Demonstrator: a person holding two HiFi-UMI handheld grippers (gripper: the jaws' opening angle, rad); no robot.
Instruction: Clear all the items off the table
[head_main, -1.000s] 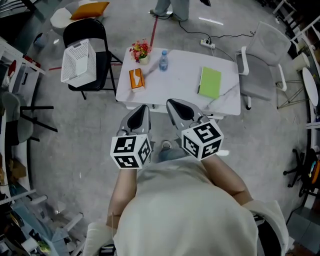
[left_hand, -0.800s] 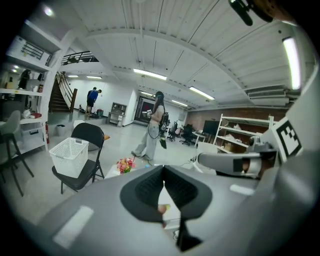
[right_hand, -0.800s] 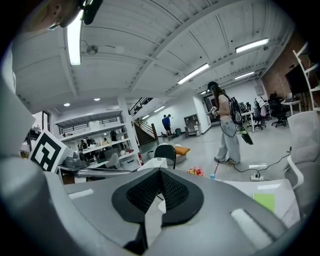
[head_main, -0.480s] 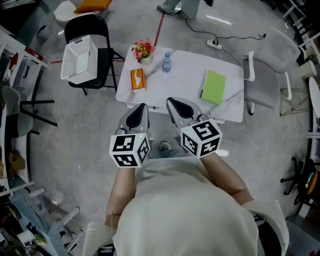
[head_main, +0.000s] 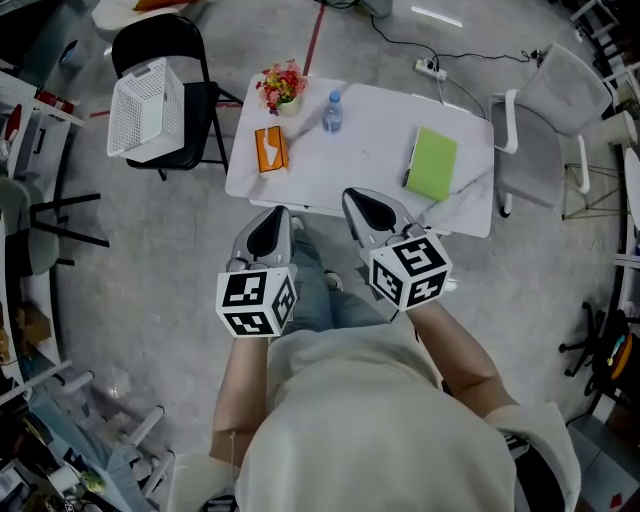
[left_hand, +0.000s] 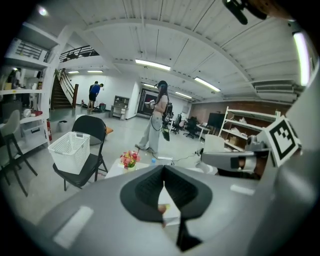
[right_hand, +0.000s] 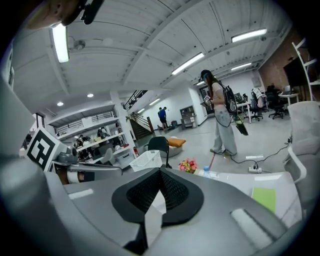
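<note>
Right now, with both pairs of jaws pinched shut and empty just short of the table, the orange box lies lengthwise ahead of my left gripper, and the green notebook lies beyond my right gripper.

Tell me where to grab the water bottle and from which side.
Probably grip the water bottle around its middle, coming level from the person's side: it stands upright with nothing in front, and the flowers stand near its left.
</note>
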